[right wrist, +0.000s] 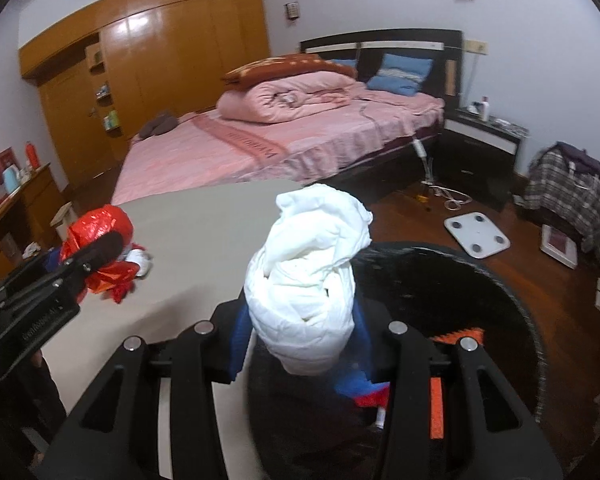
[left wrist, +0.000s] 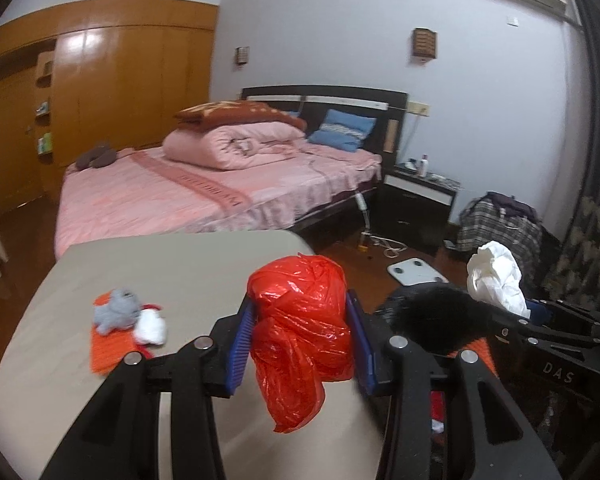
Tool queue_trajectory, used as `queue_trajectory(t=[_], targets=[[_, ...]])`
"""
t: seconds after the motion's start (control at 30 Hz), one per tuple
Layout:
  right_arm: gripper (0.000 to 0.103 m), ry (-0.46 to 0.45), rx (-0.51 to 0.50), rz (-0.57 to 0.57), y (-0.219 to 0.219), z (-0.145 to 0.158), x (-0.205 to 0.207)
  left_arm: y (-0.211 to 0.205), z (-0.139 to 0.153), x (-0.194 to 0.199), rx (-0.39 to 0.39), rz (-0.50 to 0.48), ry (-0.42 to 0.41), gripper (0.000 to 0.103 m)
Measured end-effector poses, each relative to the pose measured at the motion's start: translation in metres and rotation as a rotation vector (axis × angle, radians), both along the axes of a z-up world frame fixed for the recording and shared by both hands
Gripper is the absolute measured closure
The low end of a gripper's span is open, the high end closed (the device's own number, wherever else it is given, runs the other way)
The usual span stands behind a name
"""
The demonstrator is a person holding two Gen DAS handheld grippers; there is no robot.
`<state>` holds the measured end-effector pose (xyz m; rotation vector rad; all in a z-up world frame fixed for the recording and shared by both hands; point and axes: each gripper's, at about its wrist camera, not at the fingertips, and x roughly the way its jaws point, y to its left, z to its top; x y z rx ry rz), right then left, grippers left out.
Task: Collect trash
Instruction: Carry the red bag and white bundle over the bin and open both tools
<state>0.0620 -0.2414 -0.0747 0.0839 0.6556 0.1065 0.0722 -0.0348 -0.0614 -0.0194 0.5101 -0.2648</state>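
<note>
We hold two pieces of trash at once: our left claw pinches a crumpled red plastic bag over the worktop, and our right claw pinches a wad of white paper above the black bin beside the worktop's edge. Neither piece has been dropped in yet, so we judge the collecting midway, with the release into the bin left to do. On the worktop a grey plush toy and a white wad lie on an orange mat; whether these count as trash we cannot tell. The only clear writing is "DAS" on the right claw's black body in the left view.
</note>
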Motion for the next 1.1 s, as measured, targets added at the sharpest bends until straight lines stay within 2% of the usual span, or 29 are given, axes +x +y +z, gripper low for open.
queue_trajectory(t=[0.47, 0.8, 0.83, 0.87, 0.93, 1.07, 1.1], targets=[[0.059, -0.003, -0.041, -0.147, -0.071, -0.009, -0.024, -0.080, 0.009, -0.005, 0.016, -0.181, -0.034, 0.059], [0.054, 0.013, -0.031, -0.202, -0.112, -0.017, -0.031, -0.132, -0.002, 0.008, 0.001, -0.315, 0.004, 0.057], [0.049, 0.015, -0.033, -0.205, -0.114, -0.018, -0.031, -0.135, -0.004, 0.012, -0.005, -0.331, 0.011, 0.054], [0.041, 0.015, -0.043, -0.218, -0.118, -0.019, -0.031, -0.139, -0.006, 0.015, -0.008, -0.348, 0.018, 0.045], [0.031, 0.018, -0.057, -0.233, -0.123, -0.018, -0.031, -0.140, -0.008, 0.017, -0.017, -0.354, 0.021, 0.030], [0.011, -0.013, -0.089, -0.261, -0.128, -0.016, -0.037, -0.129, -0.007, 0.020, -0.036, -0.322, 0.022, 0.024], [0.010, -0.019, -0.086, -0.261, -0.128, -0.015, -0.038, -0.123, -0.006, 0.020, -0.035, -0.307, 0.017, 0.023]])
